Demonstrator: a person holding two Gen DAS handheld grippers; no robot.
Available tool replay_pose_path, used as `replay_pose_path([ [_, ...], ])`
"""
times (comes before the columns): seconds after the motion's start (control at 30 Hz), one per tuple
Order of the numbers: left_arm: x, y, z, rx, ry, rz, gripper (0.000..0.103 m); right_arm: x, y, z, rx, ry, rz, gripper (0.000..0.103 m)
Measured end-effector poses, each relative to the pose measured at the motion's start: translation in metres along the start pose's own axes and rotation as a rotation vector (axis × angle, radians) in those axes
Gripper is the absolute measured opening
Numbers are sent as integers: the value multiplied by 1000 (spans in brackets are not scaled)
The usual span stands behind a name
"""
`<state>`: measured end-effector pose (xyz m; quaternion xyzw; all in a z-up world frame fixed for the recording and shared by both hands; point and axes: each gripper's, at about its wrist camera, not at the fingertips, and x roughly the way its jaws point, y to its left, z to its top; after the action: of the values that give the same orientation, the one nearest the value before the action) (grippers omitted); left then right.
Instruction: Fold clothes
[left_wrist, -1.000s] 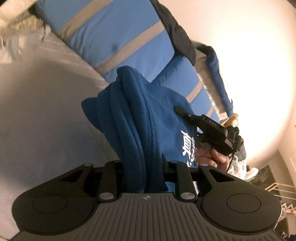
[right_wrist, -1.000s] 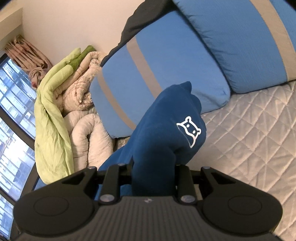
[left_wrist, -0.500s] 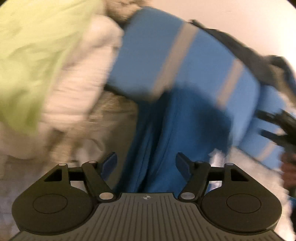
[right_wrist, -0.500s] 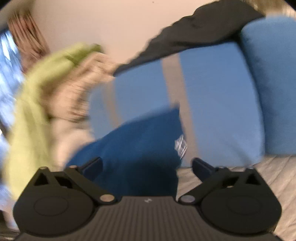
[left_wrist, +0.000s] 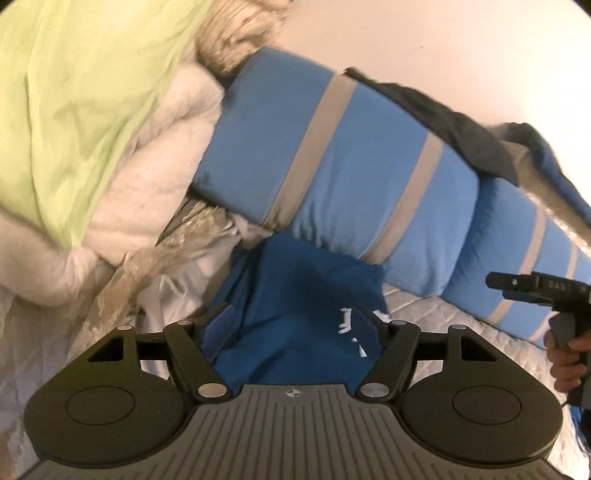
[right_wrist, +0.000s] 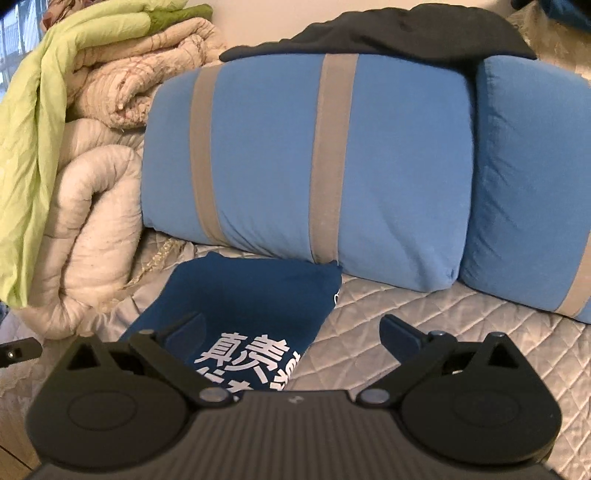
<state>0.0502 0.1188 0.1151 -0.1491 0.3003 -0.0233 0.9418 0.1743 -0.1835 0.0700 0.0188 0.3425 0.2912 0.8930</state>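
The folded dark blue shirt (right_wrist: 251, 295) with white printed characters lies flat on the quilted bed cover (right_wrist: 424, 325), its far edge against the striped pillow. My right gripper (right_wrist: 293, 330) is open just above the shirt's near right corner and holds nothing. In the left wrist view the same shirt (left_wrist: 295, 291) lies under and between the spread fingers of my left gripper (left_wrist: 295, 325), which is open and free of the cloth. The right gripper (left_wrist: 535, 288) shows at the right edge there, held by a hand (left_wrist: 565, 354).
Two light blue pillows with grey stripes (right_wrist: 314, 158) stand along the wall behind the shirt, a dark garment (right_wrist: 406, 33) draped over them. A rolled beige quilt (right_wrist: 92, 221) and a green blanket (right_wrist: 26, 129) pile up at the left.
Both grippers held the shirt bunched up in the air a second ago. They have since opened and let it go, and it now lies flat on the bed by the pillow.
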Motion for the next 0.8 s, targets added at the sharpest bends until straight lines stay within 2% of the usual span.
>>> replay_pose_path([
  [0.23,-36,-11,18,9,-39,7,69,-50,2,25,-1,-74,5,103],
  [0.37,-58,-14,27,8,-58,7,70,-89,-1,37,4,-140,41,103],
  [0.63,-107,-9,41,31,-102,24,72,-174,-19,60,-57,-259,41,103],
  [0.8,-137,-6,47,22,-160,24,74,-228,-51,65,-82,-343,9,103],
])
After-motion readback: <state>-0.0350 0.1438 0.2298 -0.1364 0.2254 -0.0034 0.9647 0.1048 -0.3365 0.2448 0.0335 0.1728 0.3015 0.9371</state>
